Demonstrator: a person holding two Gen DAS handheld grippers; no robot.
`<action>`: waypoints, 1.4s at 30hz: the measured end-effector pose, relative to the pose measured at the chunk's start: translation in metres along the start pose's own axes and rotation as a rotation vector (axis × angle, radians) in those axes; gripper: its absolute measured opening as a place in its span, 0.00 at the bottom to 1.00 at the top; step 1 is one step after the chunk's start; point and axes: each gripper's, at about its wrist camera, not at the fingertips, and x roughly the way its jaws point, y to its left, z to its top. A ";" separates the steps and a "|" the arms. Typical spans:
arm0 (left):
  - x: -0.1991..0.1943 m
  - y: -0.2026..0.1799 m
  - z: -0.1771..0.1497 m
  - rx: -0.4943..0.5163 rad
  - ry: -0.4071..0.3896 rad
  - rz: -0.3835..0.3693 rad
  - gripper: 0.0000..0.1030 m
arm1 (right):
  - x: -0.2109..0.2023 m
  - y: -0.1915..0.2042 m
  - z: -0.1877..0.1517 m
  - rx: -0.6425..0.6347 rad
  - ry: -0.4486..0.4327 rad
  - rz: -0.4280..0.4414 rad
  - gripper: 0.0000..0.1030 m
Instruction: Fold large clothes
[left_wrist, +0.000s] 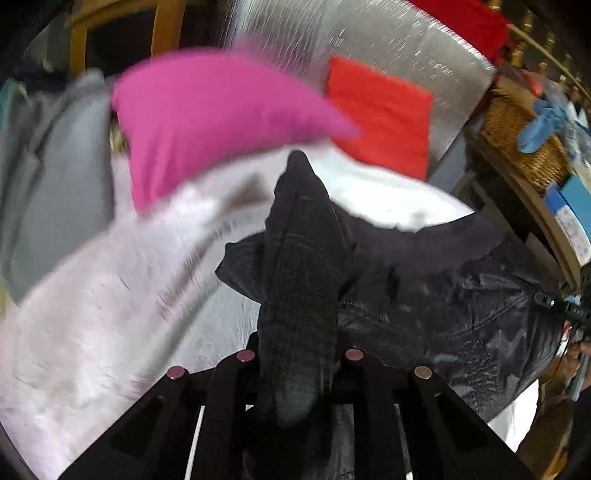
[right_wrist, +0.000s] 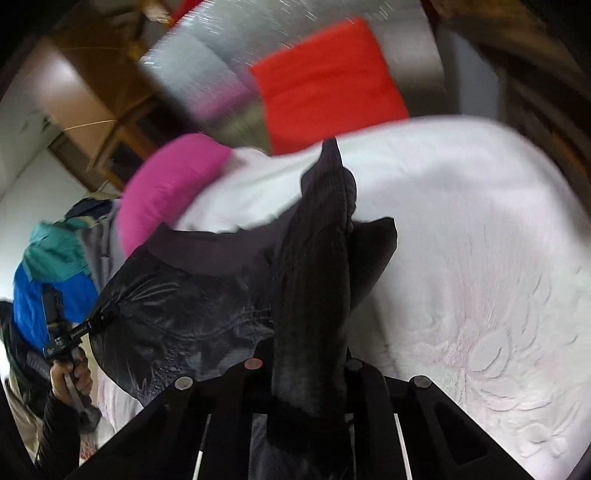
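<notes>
While both your grippers pinch, the black garment (left_wrist: 461, 314) spans between them. L gripper (left_wrist: 299, 354) fingers clamp one edge. R gripper (right_wrist: 306, 365) clamps the other, w/ cloth bunched past its tips.

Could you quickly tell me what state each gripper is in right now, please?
Left gripper: closed on the dark garment.
Right gripper: closed on the same dark garment, at another part of its edge.

My right tool (right_wrist: 314, 369) is clamped on a fold of the dark garment (right_wrist: 177, 295), which hangs over the white bedspread (right_wrist: 480, 258). The left tool (right_wrist: 107, 317) pinches its far edge. Behind, blurred, lie a pink cushion (right_wrist: 166, 184) and probably a red one (right_wrist: 325, 81).
</notes>
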 end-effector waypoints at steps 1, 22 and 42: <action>-0.016 -0.005 -0.004 0.016 -0.027 0.002 0.16 | -0.015 0.009 -0.002 -0.022 -0.020 0.007 0.12; -0.035 0.038 -0.135 -0.034 0.071 0.112 0.62 | -0.031 -0.083 -0.163 0.217 0.037 -0.079 0.65; 0.088 0.016 -0.054 -0.065 0.252 0.047 0.15 | 0.072 -0.061 -0.063 0.049 0.194 -0.099 0.17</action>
